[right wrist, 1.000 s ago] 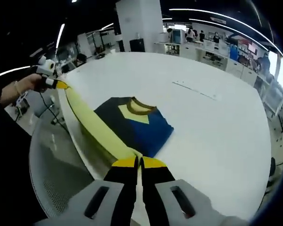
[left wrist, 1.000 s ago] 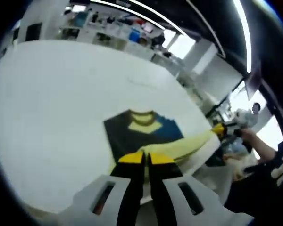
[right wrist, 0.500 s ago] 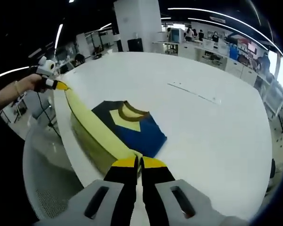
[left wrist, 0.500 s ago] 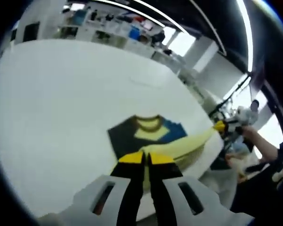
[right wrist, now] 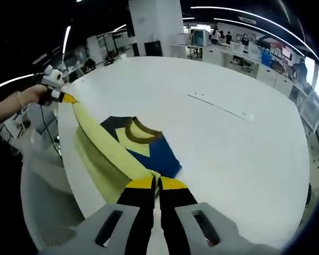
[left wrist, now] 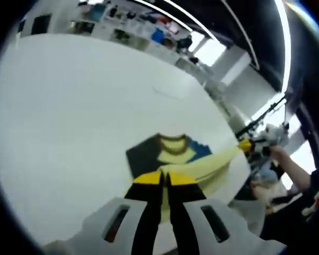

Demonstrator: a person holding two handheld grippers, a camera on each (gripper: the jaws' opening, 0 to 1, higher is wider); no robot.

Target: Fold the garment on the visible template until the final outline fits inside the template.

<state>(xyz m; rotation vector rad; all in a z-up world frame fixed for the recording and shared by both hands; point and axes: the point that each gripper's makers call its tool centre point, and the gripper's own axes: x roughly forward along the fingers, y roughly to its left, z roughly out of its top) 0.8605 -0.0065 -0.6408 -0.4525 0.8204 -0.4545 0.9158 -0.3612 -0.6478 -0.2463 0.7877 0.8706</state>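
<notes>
the garment point(right wrist: 141, 149) lies on the counter point(right wrist: 228, 143), near the counter's edge closest to the tools. its near hem is lifted off the counter and stretched as a band between the two tools: the right tool point(right wrist: 158, 183) grips one end at the bottom of the right gripper view, the left tool point(right wrist: 64, 97) grips the other end at that view's left. in the left gripper view the left tool point(left wrist: 165, 178) sits just before the garment point(left wrist: 165, 151), the right tool point(left wrist: 248, 145) off to the right beyond the counter point(left wrist: 69, 106) edge. shelves stand behind the counter.
</notes>
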